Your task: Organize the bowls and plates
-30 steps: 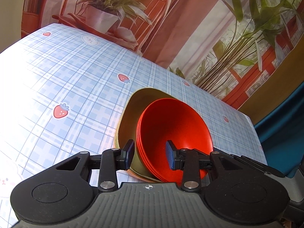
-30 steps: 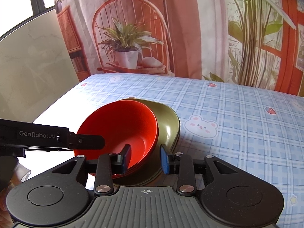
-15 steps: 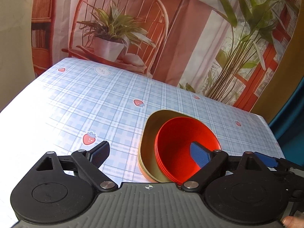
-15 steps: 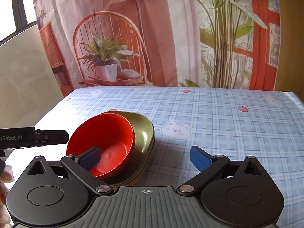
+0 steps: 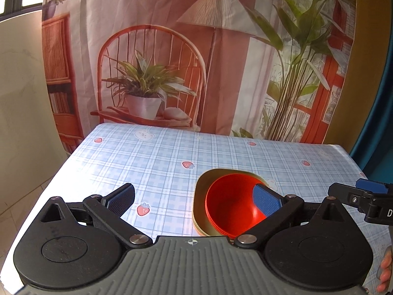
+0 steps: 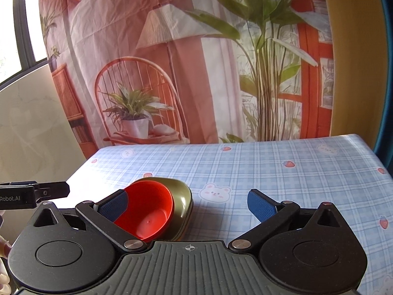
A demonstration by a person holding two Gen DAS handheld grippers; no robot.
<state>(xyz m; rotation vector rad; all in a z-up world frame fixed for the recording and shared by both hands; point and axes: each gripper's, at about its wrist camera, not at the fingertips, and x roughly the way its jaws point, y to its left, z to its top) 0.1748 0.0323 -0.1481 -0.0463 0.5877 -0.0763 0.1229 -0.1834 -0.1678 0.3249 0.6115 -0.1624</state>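
Observation:
A stack of red bowls [image 5: 228, 204] sits nested in an olive-green dish [image 5: 200, 196] on the blue checked tablecloth [image 5: 159, 162]. My left gripper [image 5: 194, 200] is open and empty, raised above and behind the stack. In the right wrist view the red bowls [image 6: 147, 209] rest in the olive dish [image 6: 183, 200] at lower left. My right gripper [image 6: 188, 202] is open and empty, held above the table to the right of the stack. Each gripper's tip shows at the edge of the other view.
The tablecloth [image 6: 282, 172] covers the table to its edges on the left, right and far side. A printed backdrop [image 5: 172, 61] with a chair and plants hangs behind the table. A pale wall [image 5: 22, 98] stands at the left.
Both grippers let go of the stack's rims, opened wide, and pulled up and back. The bowls and dish stay on the table.

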